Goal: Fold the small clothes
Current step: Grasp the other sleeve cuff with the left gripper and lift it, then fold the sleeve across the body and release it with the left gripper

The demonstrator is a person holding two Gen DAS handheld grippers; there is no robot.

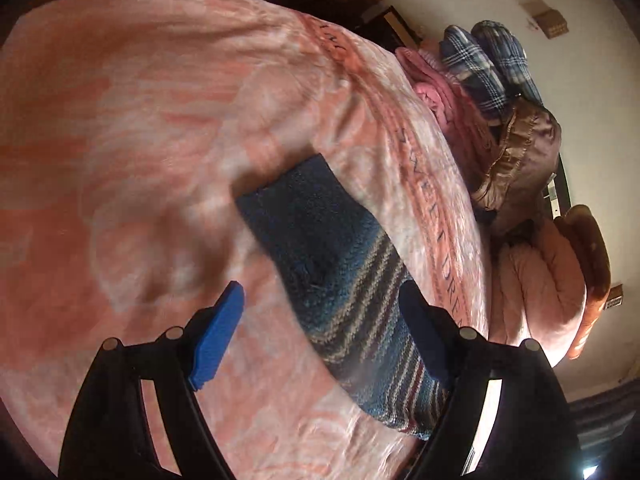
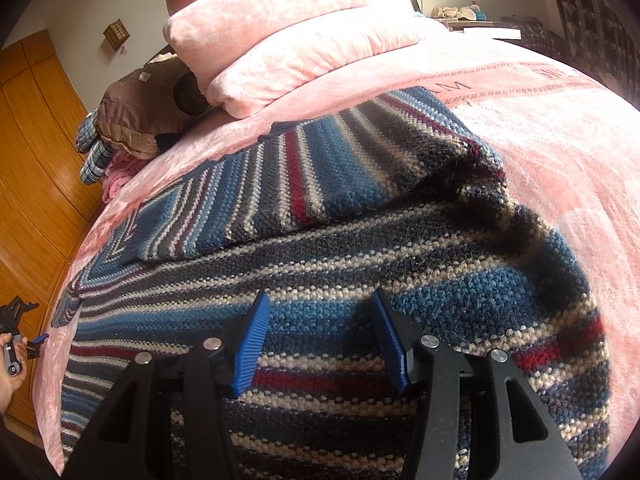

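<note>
The right gripper [image 2: 318,334] has its jaws spread, the blue ribbed pads [image 2: 253,344] apart with nothing between them, poised close over the striped knit garment [image 2: 360,248]. Whether the tips touch the wool cannot be told; the black frame hides the cloth right beneath them. The garment, in bands of blue, grey, cream and dark red, lies on the pink bedspread [image 2: 560,152], with one part folded over another along a slanting edge; its near end is cut off by the bottom of the right wrist view.

The left gripper [image 1: 320,320] also has its jaws spread wide and empty. In its own view the garment [image 1: 320,240] runs between the two fingers, its lower end hidden behind the right-hand finger [image 1: 424,332], and the plain blue end lies farther out on the bedspread [image 1: 140,120]. This view is smeared with blur, so the bedspread's pattern is hard to read; woven lettering along its border is only partly legible.

At the left edge of the right wrist view, the left gripper [image 2: 34,340] shows small, held by a hand [image 2: 10,364] that the frame cuts off.

Farther out, two pink pillows [image 2: 304,40] are stacked at the head of the bed, beside a brown padded jacket [image 2: 136,112] and plaid cloth [image 2: 92,152]. A wooden wardrobe [image 2: 32,160] stands beyond.
</note>
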